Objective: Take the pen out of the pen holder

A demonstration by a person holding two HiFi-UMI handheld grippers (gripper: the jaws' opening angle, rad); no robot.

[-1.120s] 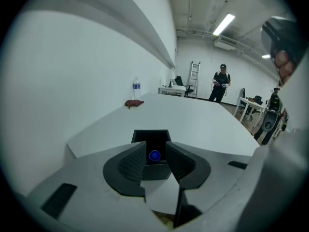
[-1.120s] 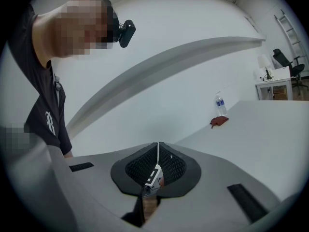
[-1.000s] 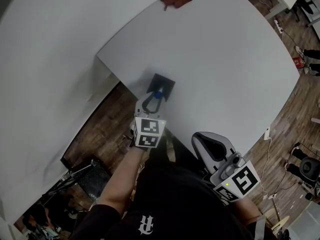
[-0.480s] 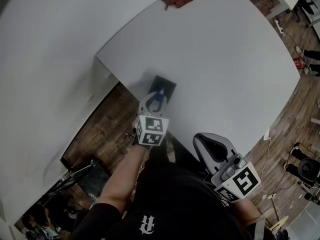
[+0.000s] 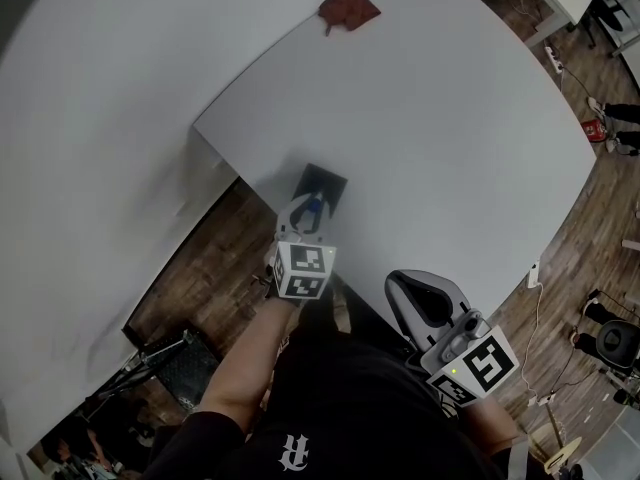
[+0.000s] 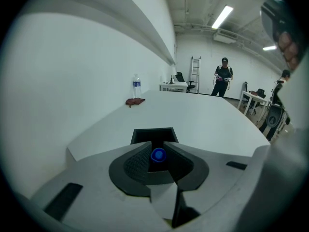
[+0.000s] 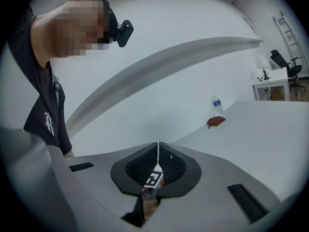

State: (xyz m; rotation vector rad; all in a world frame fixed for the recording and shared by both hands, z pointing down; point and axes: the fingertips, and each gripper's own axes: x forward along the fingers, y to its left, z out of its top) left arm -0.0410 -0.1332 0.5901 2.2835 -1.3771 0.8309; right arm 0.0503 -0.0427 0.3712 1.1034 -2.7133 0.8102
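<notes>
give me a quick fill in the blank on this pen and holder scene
The pen in the black holder has a ____ cap.
That cap stands between the fingers of the gripper in the person's ____ hand.
The right gripper has its fingers ____, with nothing held.
At the table's far end a red-brown cloth lies next to a water ____.
Missing: blue; left (the left gripper's fingers are closing round the cap); shut; bottle
</notes>
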